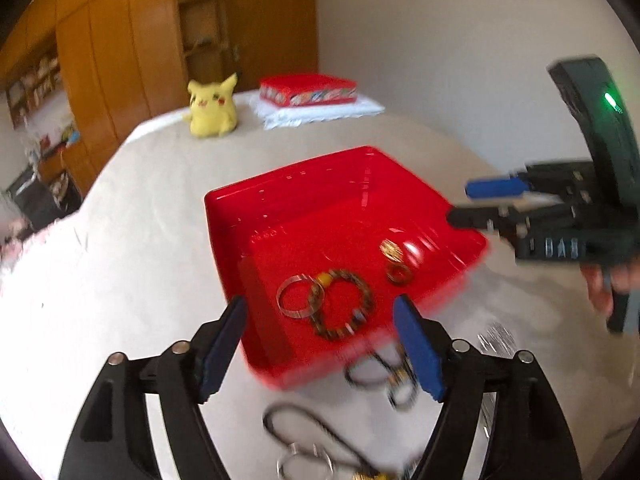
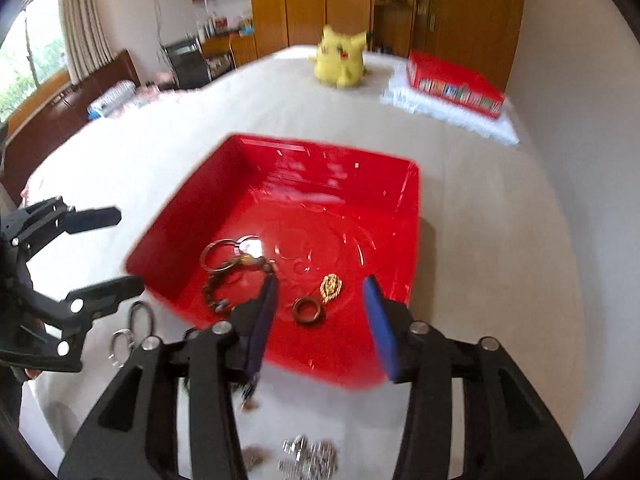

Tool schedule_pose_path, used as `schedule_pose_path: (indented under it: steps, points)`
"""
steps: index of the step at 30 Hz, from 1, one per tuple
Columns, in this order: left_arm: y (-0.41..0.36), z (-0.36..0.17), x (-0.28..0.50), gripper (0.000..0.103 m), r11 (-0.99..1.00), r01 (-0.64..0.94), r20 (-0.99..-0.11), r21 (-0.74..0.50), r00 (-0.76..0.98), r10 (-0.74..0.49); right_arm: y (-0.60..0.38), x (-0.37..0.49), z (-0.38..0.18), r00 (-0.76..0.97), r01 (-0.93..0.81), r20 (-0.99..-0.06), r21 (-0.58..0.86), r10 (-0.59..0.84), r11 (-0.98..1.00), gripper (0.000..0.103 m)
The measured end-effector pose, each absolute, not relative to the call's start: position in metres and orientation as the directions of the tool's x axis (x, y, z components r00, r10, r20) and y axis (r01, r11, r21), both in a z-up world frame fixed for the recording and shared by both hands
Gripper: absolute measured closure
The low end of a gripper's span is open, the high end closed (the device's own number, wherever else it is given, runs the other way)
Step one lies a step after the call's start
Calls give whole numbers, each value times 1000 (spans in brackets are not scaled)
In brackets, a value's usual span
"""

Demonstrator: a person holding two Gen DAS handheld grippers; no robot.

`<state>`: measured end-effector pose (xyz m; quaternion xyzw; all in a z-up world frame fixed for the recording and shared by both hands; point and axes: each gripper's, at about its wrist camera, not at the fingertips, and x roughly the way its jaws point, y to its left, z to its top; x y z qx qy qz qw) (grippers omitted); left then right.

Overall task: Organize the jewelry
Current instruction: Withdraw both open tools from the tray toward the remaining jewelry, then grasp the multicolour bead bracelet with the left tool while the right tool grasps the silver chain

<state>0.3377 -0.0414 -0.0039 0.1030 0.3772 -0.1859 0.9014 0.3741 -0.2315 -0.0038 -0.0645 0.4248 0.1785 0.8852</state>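
A red tray [image 1: 280,184] [image 2: 320,152] sits on the white-covered table. It holds a silver ring [image 1: 295,297] [image 2: 218,254], a beaded bracelet [image 1: 344,306] [image 2: 224,286], a gold pendant [image 1: 391,250] [image 2: 331,286] and a brown ring [image 1: 399,273] [image 2: 307,311]. My left gripper [image 1: 322,312] [image 2: 131,249] stands open over the tray's near-left edge with nothing between its pads. My right gripper [image 2: 320,286] [image 1: 468,202] hovers open over the tray's near-right part, above the brown ring and pendant, gripping nothing.
Loose pieces lie on the cloth in front of the tray: black cords and rings [image 1: 380,374], a black cord [image 1: 320,432], small rings [image 2: 132,328] and a silver chain [image 2: 308,458]. A yellow plush toy [image 1: 212,106] and a red box [image 1: 308,90] stand at the far end.
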Motion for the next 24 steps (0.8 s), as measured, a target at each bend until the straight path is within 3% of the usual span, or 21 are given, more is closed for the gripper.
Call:
schedule_pose_path:
  steps: [3,11,17,24]
  points:
    - [-38,-3,289,20,890,452,-692,62,662,-288,-245,340,6,600,-373,-749,50,282,926,52]
    - [-42,-54,195,20,821,570,-739,-8,550,-390,-274,269,-22,583,-347,-755,102,300,932,51]
    - [-43,-85,170,20,828,553,-758,-94,499,-420,-290,240,-54,569,-294,-757,178,321,939,48]
    - [-65,-104,176,20,833,550,-794,-63,478,-376,-299,235,-84,541,-260,-772,224,333,939,48]
